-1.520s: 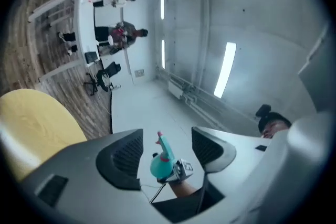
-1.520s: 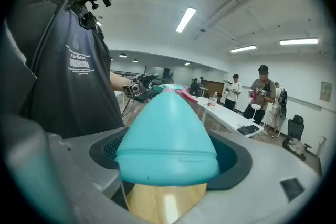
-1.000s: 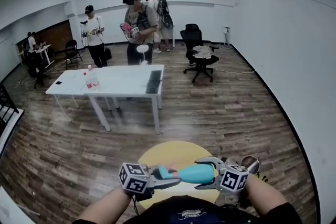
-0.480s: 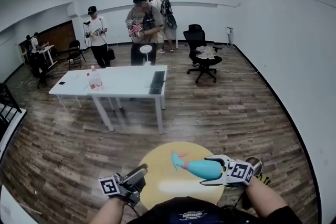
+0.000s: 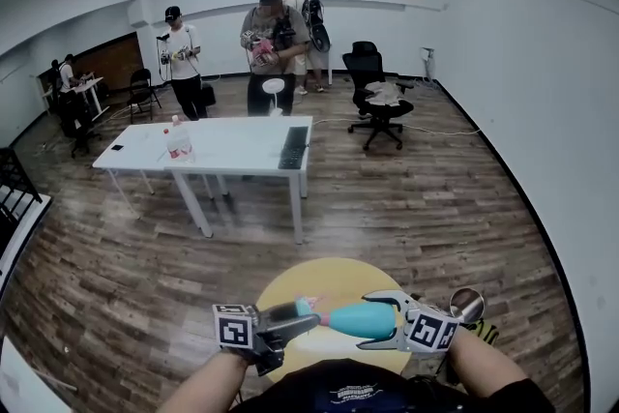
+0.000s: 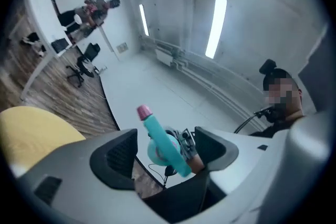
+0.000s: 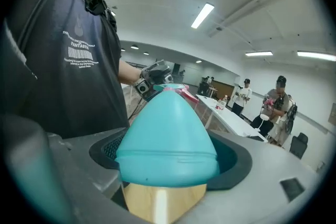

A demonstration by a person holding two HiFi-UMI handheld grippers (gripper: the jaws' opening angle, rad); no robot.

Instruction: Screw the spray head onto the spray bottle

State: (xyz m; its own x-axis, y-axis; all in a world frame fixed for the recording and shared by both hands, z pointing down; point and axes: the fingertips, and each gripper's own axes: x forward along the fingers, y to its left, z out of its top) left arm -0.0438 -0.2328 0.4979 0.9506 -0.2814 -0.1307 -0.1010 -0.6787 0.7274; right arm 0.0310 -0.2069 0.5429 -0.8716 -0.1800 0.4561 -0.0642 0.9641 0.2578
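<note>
Spray bottle (image 5: 366, 319), teal and cone-shaped, is held lying about level over the round yellow table (image 5: 290, 283), low in the head view and just in front of the person's body. It is clamped across its wide body by the right gripper (image 5: 383, 320); in the right gripper view the bottle (image 7: 168, 139) is seen filling the space between the jaws of that gripper (image 7: 170, 159), with both pads pressed against its sides. The spray head (image 5: 308, 307), teal with a pink nozzle (image 6: 143, 110), is at the bottle's narrow end, which is turned toward the left gripper (image 5: 302, 317). The left gripper's jaws are spread wide and have just been closing a little. In the left gripper view the spray head (image 6: 158, 132) is seen between them, and neither pad is pressed on it. Farther off, a white table (image 5: 232, 145) is seen, with people (image 5: 274, 44) standing behind it.
</note>
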